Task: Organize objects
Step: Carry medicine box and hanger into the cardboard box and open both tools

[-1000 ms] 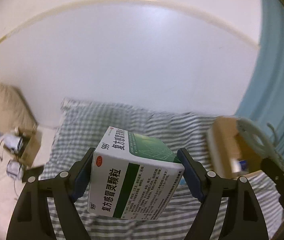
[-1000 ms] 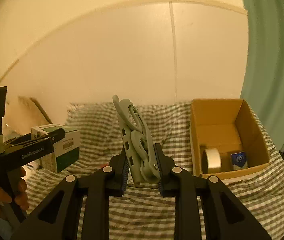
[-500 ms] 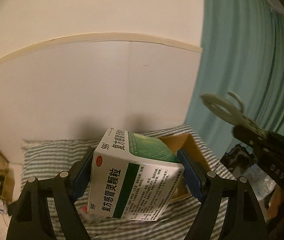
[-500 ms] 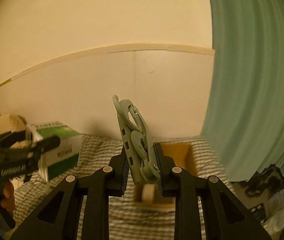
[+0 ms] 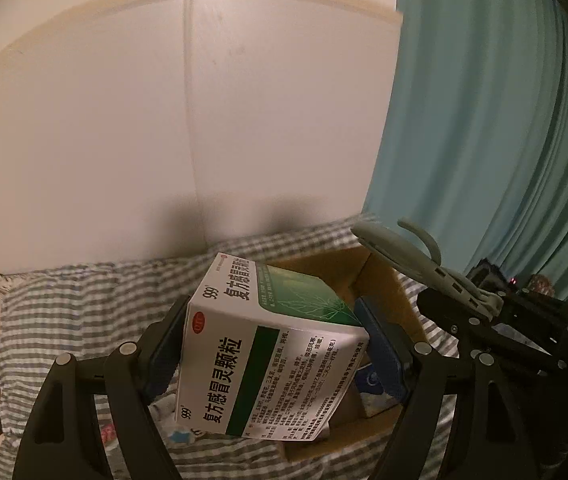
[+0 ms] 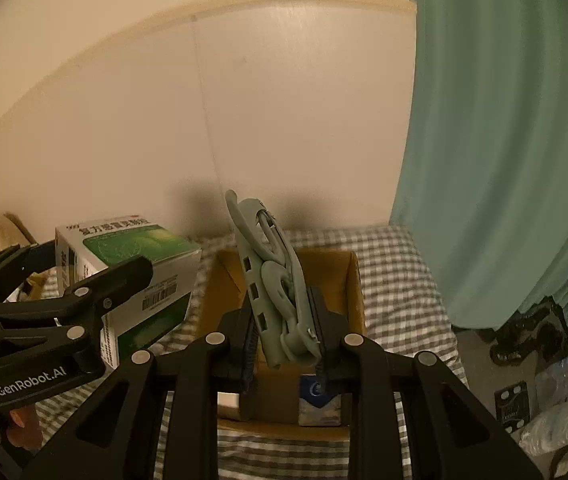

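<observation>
Two grippers hang above the cardboard box [image 6: 358, 280]: left gripper [image 5: 272, 344] clamped on the medicine box [image 5: 268, 360], right gripper [image 6: 284, 344] clamped on what looks like a grey-green hanger [image 6: 276, 284].

we see a white medicine box [image 5: 268, 356] with a green top panel, a dark green band down its face, black characters and a small red oval mark; from the right wrist view its side shows a black barcode on white. the folded hanger [image 6: 278, 292] is a pale grey-green. the cardboard box [image 6: 354, 280] is plain tan-brown, and a small pack [image 6: 318, 400] inside it is dark blue on top. the bedsheet [image 5: 80, 300] is grey-and-white gingham check. the curtain [image 5: 492, 132] is teal. the wall [image 5: 96, 140] is off-white with a cream trim. both grippers, left gripper [image 5: 272, 332] and right gripper [image 6: 284, 340], are black with blue pads.
</observation>
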